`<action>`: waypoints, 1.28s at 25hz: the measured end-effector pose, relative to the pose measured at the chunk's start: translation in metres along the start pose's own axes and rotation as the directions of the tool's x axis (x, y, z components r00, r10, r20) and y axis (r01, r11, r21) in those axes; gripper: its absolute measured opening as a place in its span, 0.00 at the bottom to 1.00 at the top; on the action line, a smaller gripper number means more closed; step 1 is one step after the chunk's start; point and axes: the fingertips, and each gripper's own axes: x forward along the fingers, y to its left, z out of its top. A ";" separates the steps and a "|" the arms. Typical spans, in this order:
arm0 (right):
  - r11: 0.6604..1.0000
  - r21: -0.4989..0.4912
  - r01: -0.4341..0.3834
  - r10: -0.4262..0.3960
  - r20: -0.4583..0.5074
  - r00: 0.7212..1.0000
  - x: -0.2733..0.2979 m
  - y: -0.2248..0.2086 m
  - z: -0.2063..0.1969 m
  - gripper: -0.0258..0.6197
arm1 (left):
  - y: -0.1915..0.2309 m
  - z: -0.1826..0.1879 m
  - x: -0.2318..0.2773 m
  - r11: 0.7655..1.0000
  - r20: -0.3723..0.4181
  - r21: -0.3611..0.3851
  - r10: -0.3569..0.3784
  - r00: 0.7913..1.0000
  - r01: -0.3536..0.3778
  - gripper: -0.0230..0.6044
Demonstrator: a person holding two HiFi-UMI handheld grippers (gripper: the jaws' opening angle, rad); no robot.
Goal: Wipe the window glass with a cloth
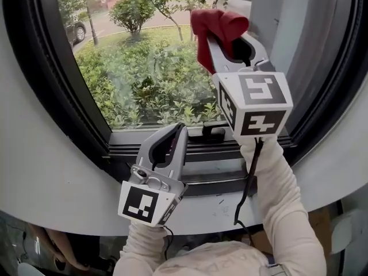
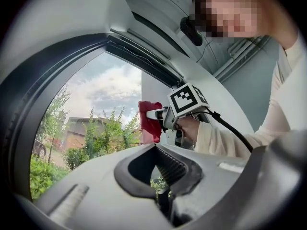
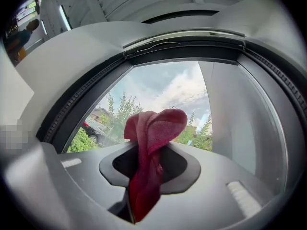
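The red cloth (image 1: 217, 29) is bunched in my right gripper (image 1: 225, 39), which is shut on it and holds it up against the upper right part of the window glass (image 1: 144, 68). In the right gripper view the cloth (image 3: 149, 147) stands up between the jaws, in front of the glass (image 3: 163, 90). My left gripper (image 1: 178, 130) is lower, by the bottom frame, shut and holding nothing. The left gripper view looks over its own gripper (image 2: 161, 189) and shows the cloth (image 2: 149, 122) against the glass (image 2: 96, 123).
A black rubber frame (image 1: 57, 79) rings the rounded window. A black window handle (image 1: 211, 132) sits on the lower frame between the grippers. A grey panel (image 1: 290, 22) borders the glass on the right. Bushes, trees and a parked car (image 1: 76, 32) lie outside.
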 end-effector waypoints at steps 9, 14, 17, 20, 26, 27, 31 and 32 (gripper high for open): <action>0.997 -0.071 0.013 -0.012 0.020 1.000 -0.010 0.008 -0.022 0.24 | -0.003 -0.013 0.024 1.000 0.010 -0.009 -0.029 1.000 0.029 0.04; 0.995 -0.103 0.005 -0.003 0.024 1.000 -0.017 -0.006 -0.026 0.24 | -0.013 -0.008 0.043 0.999 0.021 0.017 -0.042 0.999 0.042 0.04; 0.996 -0.090 0.003 -0.002 0.018 1.000 -0.024 -0.022 -0.032 0.24 | -0.024 -0.006 0.053 0.998 0.030 0.024 -0.059 0.998 0.058 0.04; 0.997 -0.074 0.017 -0.016 0.008 1.000 -0.032 -0.043 -0.039 0.24 | -0.037 -0.005 0.065 0.997 0.036 0.031 -0.076 0.996 0.075 0.04; 0.984 -0.067 0.166 -0.168 -0.017 0.986 -0.062 -0.119 -0.060 0.24 | -0.065 -0.008 0.088 0.993 0.045 0.028 -0.118 0.992 0.117 0.04; 0.980 -0.064 0.189 -0.190 -0.026 0.981 -0.066 -0.133 -0.064 0.24 | -0.070 -0.008 0.093 0.992 0.046 0.027 -0.124 0.991 0.123 0.04; 0.958 -0.065 0.280 -0.284 -0.058 0.957 -0.088 -0.188 -0.077 0.24 | -0.097 -0.007 0.112 0.989 0.048 0.029 -0.149 0.988 0.148 0.04; 0.953 -0.062 0.296 -0.300 -0.066 0.952 -0.094 -0.198 -0.080 0.24 | -0.104 -0.007 0.116 0.988 0.048 0.032 -0.153 0.987 0.152 0.04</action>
